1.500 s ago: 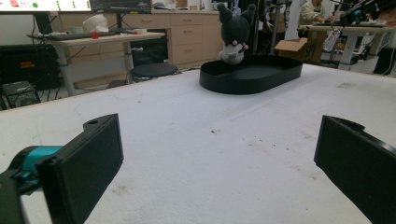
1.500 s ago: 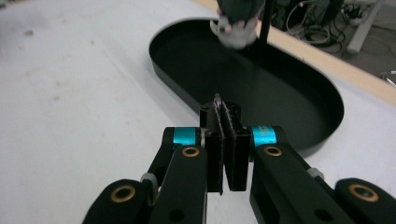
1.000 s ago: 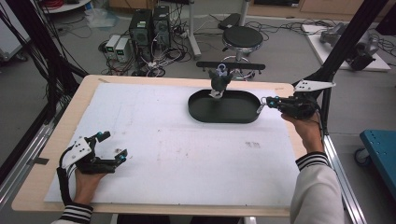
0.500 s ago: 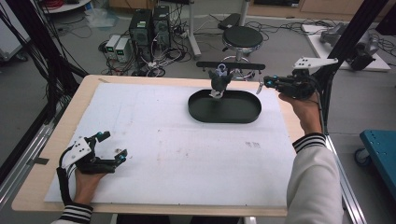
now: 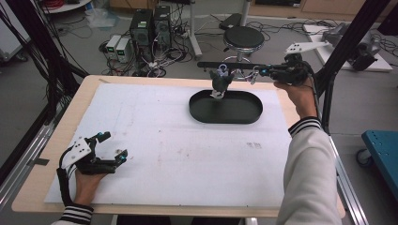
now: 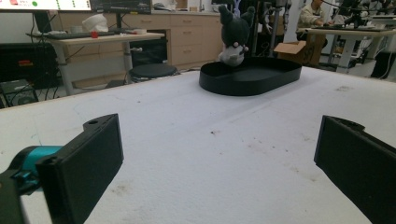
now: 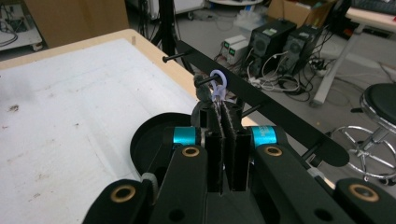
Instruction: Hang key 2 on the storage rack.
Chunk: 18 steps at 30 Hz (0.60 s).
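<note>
Rising off the table, my right claw (image 5: 256,74) is pinching shut, lifting away from the dark plush toy (image 5: 220,83) and black oval tray (image 5: 244,116) beside it.

Right tool (image 5: 256,75) raised near plush toy (image 5: 219,83) over black tray (image 5: 244,112).

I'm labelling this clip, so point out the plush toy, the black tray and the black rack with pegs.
plush toy (image 6: 235,35), left gripper view, on its dark head.
black tray (image 5: 234,116), high view, on its near rim.
black rack (image 7: 280,116), right gripper view, on the bar between two pegs.
</note>
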Tool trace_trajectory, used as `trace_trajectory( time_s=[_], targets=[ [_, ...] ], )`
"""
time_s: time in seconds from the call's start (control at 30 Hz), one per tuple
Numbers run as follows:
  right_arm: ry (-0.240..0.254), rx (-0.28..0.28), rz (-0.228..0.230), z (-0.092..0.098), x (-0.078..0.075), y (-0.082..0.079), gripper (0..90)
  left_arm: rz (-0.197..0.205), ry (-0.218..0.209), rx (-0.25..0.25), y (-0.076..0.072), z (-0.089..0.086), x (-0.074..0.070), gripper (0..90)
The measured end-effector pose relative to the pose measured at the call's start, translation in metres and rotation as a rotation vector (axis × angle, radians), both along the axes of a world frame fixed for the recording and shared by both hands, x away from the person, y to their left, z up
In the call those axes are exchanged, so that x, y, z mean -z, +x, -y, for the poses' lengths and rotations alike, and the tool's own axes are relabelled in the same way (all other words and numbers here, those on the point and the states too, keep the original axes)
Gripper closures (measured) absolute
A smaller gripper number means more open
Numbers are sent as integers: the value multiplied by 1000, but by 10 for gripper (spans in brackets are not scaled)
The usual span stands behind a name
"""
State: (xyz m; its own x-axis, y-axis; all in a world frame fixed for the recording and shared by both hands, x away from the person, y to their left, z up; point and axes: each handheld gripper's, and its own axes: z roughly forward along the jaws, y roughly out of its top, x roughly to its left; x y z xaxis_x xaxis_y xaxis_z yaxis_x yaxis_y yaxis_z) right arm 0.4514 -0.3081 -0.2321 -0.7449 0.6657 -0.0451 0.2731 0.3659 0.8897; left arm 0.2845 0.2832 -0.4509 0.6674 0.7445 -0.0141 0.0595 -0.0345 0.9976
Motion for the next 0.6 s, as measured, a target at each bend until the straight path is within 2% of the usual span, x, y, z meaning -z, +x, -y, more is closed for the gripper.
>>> trace_trajectory(
  time_s=[0.17, 0.6],
  targets=[
    [-13, -6, 1, -7, -9, 9, 885, 1, 0, -1, 0, 0, 0, 17],
    [-104, -33, -40, -29, -19, 34, 885, 4, 3, -1, 0, 1, 0, 17]
  ],
)
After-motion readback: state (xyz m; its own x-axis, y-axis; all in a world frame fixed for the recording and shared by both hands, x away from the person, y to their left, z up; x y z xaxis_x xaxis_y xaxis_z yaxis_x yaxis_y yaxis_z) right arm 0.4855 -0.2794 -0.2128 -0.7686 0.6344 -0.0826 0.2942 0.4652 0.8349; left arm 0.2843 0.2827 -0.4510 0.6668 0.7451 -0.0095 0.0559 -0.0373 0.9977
